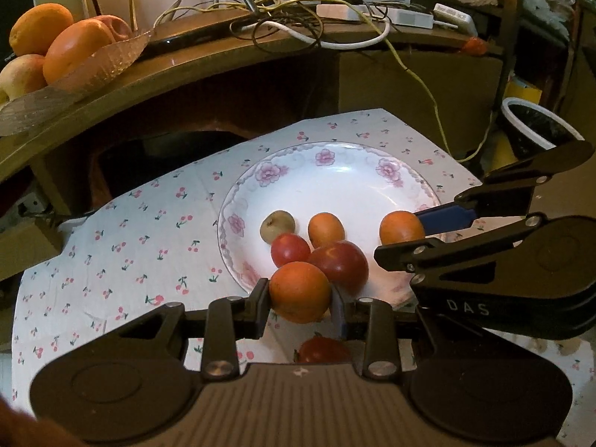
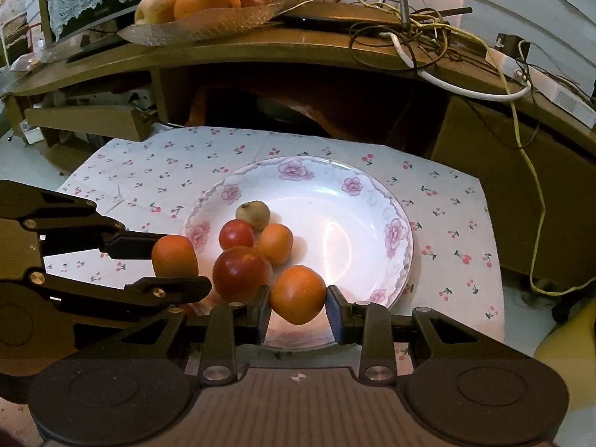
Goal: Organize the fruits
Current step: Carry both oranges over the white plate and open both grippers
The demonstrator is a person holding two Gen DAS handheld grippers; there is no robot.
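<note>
Four fruits [image 2: 246, 246] on floral plate [image 2: 372, 201]

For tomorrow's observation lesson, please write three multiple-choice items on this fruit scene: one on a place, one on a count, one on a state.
1. Where does the brownish-green fruit lie?
A. on the flowered plate
B. on the cherry-print cloth
C. in the glass dish on the shelf

2. How many fruits rest loose on the plate?
A. two
B. four
C. six

3. What is the right gripper doing?
A. standing open over the plate
B. shut on an orange fruit
C. shut on a red fruit

Answers:
1. A: it sits inside the plate's rim beside the red fruit.
2. B: one brownish-green, two red, one orange.
3. B: both pads press the orange fruit's sides.
</note>
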